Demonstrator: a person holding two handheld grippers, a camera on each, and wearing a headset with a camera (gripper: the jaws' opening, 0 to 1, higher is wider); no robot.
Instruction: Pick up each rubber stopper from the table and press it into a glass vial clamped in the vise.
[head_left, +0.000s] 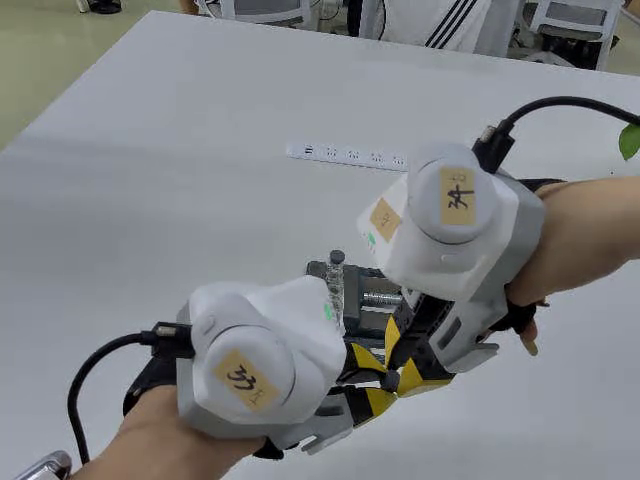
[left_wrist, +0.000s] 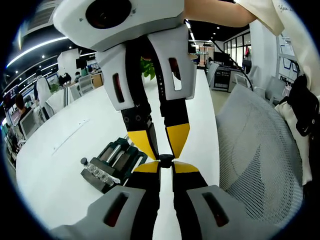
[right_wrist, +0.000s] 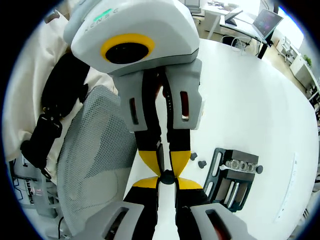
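Yellow tips of the left gripper (left_wrist: 166, 168) and the right gripper (right_wrist: 166, 183) meet point to point, both pairs almost closed on one small dark stopper (left_wrist: 165, 159). Which pair really carries it is hard to see. Their white housings hide much of the vise (head_left: 372, 296) just behind. Both wrists bend inward.

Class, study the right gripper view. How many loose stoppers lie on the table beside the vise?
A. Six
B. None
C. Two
C: one dark stopper and a second lie on the table, close to the vise.
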